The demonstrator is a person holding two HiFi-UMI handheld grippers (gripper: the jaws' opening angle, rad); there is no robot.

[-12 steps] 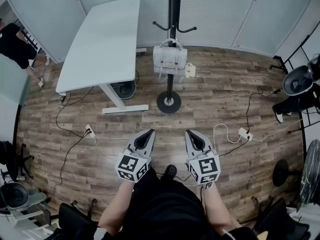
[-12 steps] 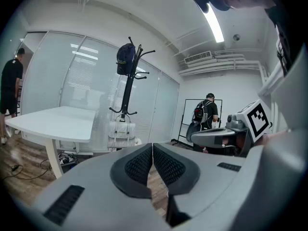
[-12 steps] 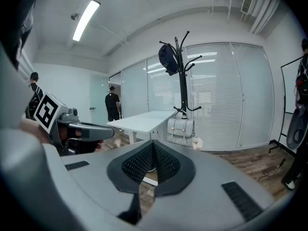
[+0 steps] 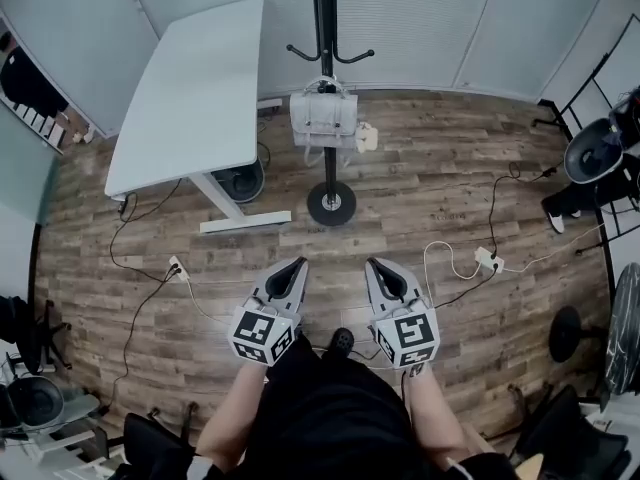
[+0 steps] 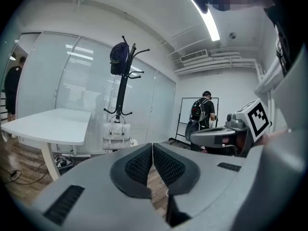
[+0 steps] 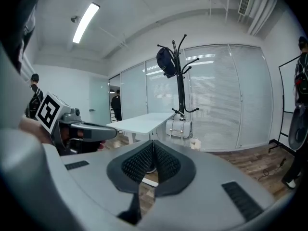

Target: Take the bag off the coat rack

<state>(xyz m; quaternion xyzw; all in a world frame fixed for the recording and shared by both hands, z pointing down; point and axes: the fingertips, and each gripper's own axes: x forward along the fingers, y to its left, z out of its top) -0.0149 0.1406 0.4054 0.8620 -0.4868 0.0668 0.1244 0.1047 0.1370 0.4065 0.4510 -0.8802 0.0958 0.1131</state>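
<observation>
Fingers (image 5: pixel 139 165) clenched, empty — left gripper (image 4: pixel 302 262) and right gripper (image 4: pixel 371 262) sit side by side, with the bag (image 4: pixel 324 118) hanging on the rack (image 4: pixel 331 205) at 12 o'clock, well apart.

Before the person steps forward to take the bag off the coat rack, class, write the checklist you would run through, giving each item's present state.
1. Pale grey satchel bag hanging on the tall black metal coat rack: ok.
2. Left gripper open for a grasp: not ok, shut and empty.
3. Right gripper open for a grasp: not ok, shut and empty.
4. Bag within reach: not ok, both grippers are well short of it.
5. How the handle sits on the hook: cannot tell.
</observation>
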